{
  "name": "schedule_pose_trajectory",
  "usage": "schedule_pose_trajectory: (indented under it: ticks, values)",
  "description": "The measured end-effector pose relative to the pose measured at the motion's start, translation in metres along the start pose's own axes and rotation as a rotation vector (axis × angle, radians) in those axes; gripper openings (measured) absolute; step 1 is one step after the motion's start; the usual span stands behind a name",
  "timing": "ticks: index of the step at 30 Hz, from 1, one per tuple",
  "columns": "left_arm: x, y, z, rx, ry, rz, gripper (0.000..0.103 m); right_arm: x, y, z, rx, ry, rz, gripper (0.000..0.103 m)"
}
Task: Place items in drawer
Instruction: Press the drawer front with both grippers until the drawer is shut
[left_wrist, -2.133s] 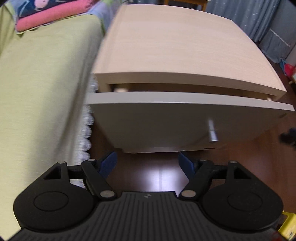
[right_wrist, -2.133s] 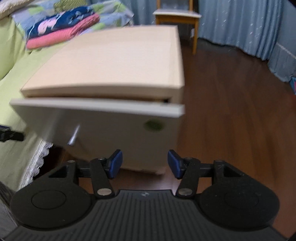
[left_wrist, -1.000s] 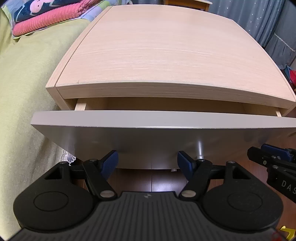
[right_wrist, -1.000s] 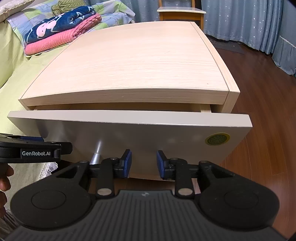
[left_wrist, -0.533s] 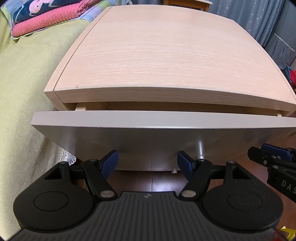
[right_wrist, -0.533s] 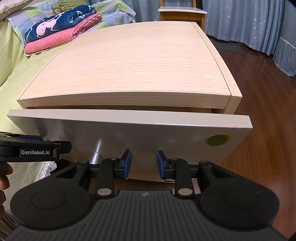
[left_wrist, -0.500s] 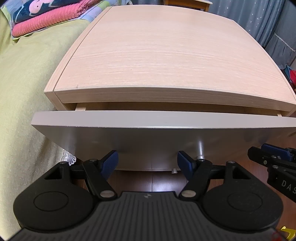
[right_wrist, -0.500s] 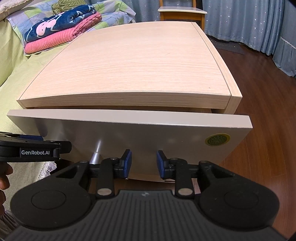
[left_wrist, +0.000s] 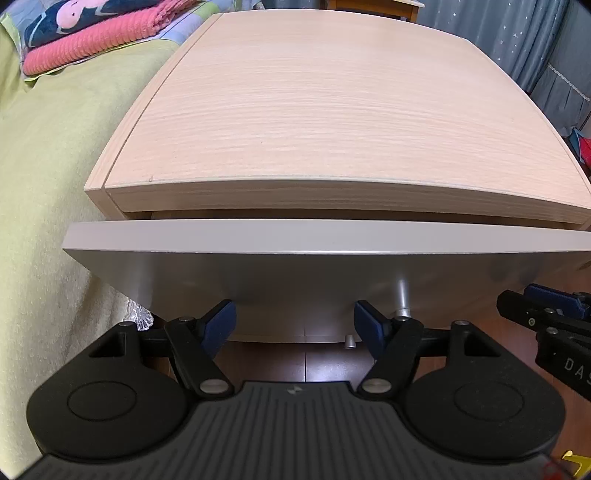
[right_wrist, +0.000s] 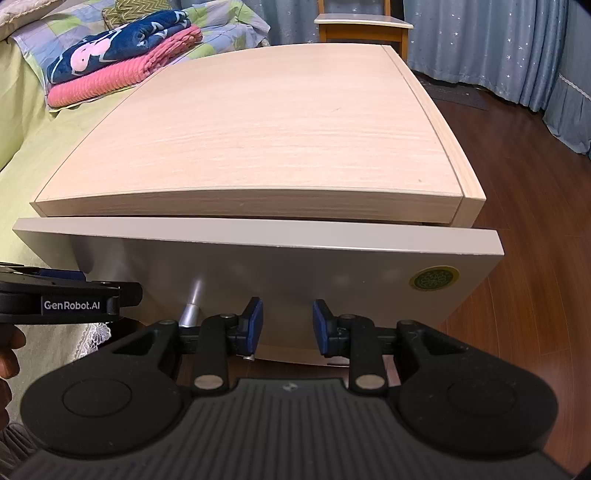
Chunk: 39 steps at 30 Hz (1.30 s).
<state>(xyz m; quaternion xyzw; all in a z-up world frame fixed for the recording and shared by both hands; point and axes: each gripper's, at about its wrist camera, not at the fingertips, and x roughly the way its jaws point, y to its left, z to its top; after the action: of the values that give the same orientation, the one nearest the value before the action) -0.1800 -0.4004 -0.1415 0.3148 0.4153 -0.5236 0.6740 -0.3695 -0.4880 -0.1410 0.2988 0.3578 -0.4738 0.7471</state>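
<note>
Left wrist view: we face a bedside cabinet (left_wrist: 332, 122) whose drawer (left_wrist: 325, 266) stands out only a narrow gap from the frame, its inside hidden from both cameras. Our left tool (left_wrist: 294, 325) hovers low before the drawer front, blue pads spread wide and holding nothing. Our right tool (right_wrist: 287, 325) sits just right of the metal handle (right_wrist: 192, 301), pads apart but closer together, also empty.

No items for the drawer show near either tool; only folded blankets (right_wrist: 122, 70) lie on the bed (left_wrist: 48, 177) beside the cabinet.

We judge the step in hand to be working the drawer by its front. To do it well, we would square one tool to the handle, move straight along the runners rather than sideways, and keep the other tool out of the panel's path.
</note>
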Motion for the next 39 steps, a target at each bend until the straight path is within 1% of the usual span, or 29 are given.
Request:
schedule_pose_trajectory:
  ticks: [6, 13, 16, 22, 39]
  values:
    - [0.011, -0.001, 0.007, 0.001, -0.001, -0.001, 0.071, 0.001, 0.001, 0.001, -0.003, -0.001, -0.005, 0.024]
    - [0.015, -0.001, 0.014, 0.001, -0.001, 0.001, 0.071, 0.001, 0.001, 0.002, -0.004, -0.003, -0.009, 0.024]
    - [0.025, -0.003, 0.015, 0.0, 0.0, 0.0, 0.071, 0.002, 0.002, 0.002, -0.004, -0.004, -0.011, 0.024]
    - [0.022, -0.003, 0.01, 0.003, -0.003, 0.003, 0.071, 0.003, 0.002, 0.004, -0.004, -0.003, -0.012, 0.024]
    - [0.027, -0.004, 0.021, 0.004, 0.0, 0.005, 0.071, 0.006, 0.002, 0.008, -0.005, -0.013, -0.016, 0.024]
